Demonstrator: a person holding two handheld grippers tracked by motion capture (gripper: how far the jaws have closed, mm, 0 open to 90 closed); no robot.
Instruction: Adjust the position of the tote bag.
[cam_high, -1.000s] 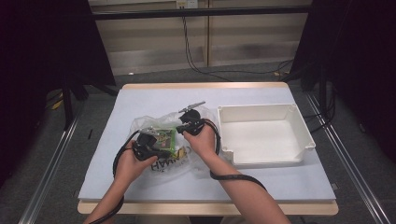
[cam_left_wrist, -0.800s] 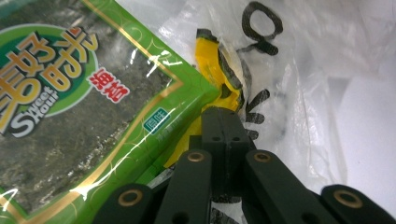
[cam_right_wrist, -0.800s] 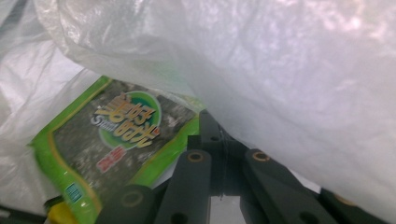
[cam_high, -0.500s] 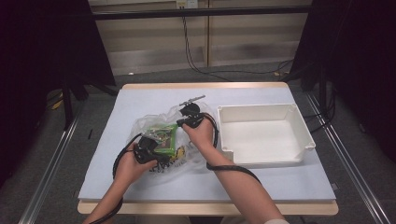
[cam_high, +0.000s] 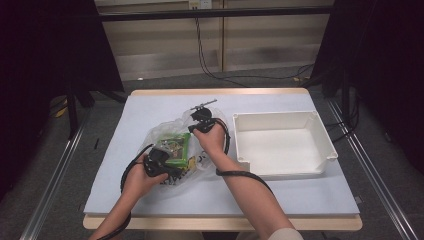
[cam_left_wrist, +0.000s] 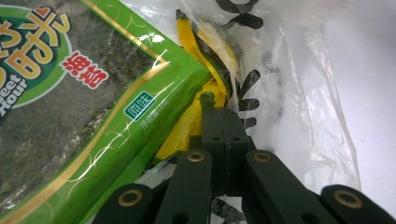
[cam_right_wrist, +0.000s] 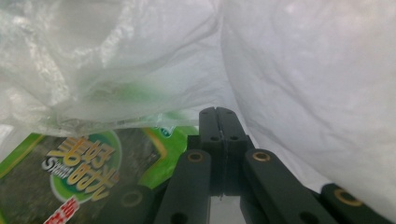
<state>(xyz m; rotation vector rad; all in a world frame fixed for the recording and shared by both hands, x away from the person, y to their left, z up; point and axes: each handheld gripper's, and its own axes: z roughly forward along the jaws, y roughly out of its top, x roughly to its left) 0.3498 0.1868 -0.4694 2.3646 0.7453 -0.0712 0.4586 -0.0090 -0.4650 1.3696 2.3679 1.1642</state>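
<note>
Dark curtains close in both sides of the room, and between them a pale surface (cam_high: 150, 115) carries a clear bag (cam_high: 172, 131) at its middle with a white tray (cam_high: 325, 142) standing empty to its right. Inside the bag lies a green seaweed pack (cam_high: 176, 150). The left gripper (cam_high: 159, 165) is shut tight at the bag's near edge, its jaws pinching crumpled plastic and what looks like a yellow wrapper (cam_left_wrist: 196, 116) beside the pack, apparently to pin that end down. The right gripper (cam_high: 199, 116) sits at the far end of the bag, jaws closed flat together; its own view looks in under the film with the pack just below and left, but whether any plastic is caught between the pads I cannot tell. My guess is that one hand anchors while the other works at the mouth, so the pack can come out and go toward the tray.
</note>
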